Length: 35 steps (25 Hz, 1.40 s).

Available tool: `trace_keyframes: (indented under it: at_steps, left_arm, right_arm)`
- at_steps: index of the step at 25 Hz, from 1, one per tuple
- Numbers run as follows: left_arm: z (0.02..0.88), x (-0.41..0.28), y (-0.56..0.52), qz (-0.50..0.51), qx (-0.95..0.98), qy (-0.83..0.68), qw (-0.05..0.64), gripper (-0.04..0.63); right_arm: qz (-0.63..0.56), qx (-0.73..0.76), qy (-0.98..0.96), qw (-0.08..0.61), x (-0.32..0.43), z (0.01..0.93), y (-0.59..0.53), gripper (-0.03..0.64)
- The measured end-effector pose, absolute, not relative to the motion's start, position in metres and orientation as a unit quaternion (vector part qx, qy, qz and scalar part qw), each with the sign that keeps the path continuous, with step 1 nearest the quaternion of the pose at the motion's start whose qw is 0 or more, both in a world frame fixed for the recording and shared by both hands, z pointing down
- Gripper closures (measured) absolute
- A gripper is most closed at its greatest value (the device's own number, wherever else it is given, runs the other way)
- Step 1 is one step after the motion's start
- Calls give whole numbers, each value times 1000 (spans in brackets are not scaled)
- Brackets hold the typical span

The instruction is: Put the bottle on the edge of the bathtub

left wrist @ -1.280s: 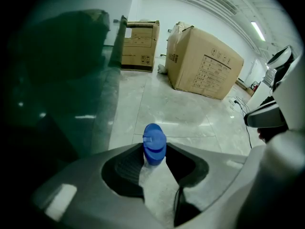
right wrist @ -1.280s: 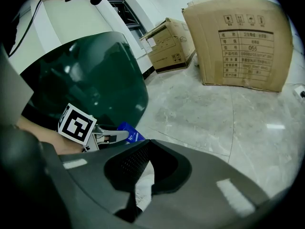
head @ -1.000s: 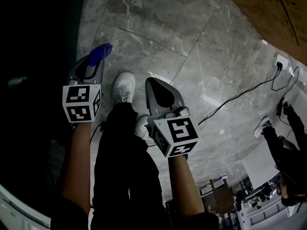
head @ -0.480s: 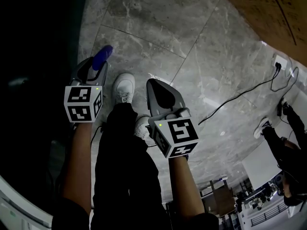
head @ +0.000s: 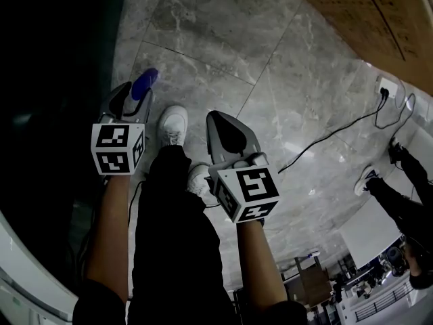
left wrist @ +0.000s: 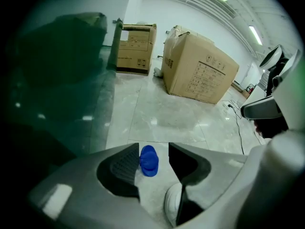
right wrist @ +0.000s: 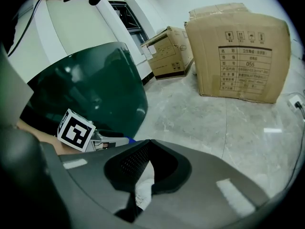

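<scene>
A small blue bottle [head: 144, 83] sticks out of the tip of my left gripper [head: 137, 92], which is shut on it. In the left gripper view its blue end [left wrist: 148, 160] lies against the left jaw, above the grey marble floor. The dark green bathtub [head: 54, 80] fills the left side next to that gripper, and its curved wall [right wrist: 90, 89] also shows in the right gripper view. My right gripper [head: 221, 118] hangs beside my leg with its jaws shut on nothing [right wrist: 147, 144].
My white shoes [head: 172, 124] stand on the marble tiles between the grippers. A black cable [head: 331, 134] runs to a wall socket [head: 387, 90]. Another person's legs [head: 392, 195] are at the right. Cardboard boxes [left wrist: 200, 68] stand ahead.
The left gripper with the bottle has drifted slightly lower in the head view. The right gripper has stayed put.
</scene>
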<state>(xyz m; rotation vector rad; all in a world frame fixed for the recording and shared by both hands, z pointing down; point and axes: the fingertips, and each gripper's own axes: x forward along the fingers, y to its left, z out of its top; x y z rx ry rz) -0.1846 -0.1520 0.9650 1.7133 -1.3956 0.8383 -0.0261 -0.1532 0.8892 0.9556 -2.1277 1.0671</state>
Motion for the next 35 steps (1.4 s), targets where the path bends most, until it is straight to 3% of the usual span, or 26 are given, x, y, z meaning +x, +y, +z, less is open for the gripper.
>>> trace_keyframes:
  at_steps: [12,25,35]
  left_arm:
    - [869,-167,-184,300,703,-550,337,415]
    - [744,-152,-200,273,718,-568,296,570]
    - [662,-147,-200,254,733,-571,267,595]
  right_arm:
    - [367,375,-810,262,-30,806,-179,594]
    - [346,397,-820,225,-34,698,-194,594]
    - [316,410,-835,188,-37,617,-205,594]
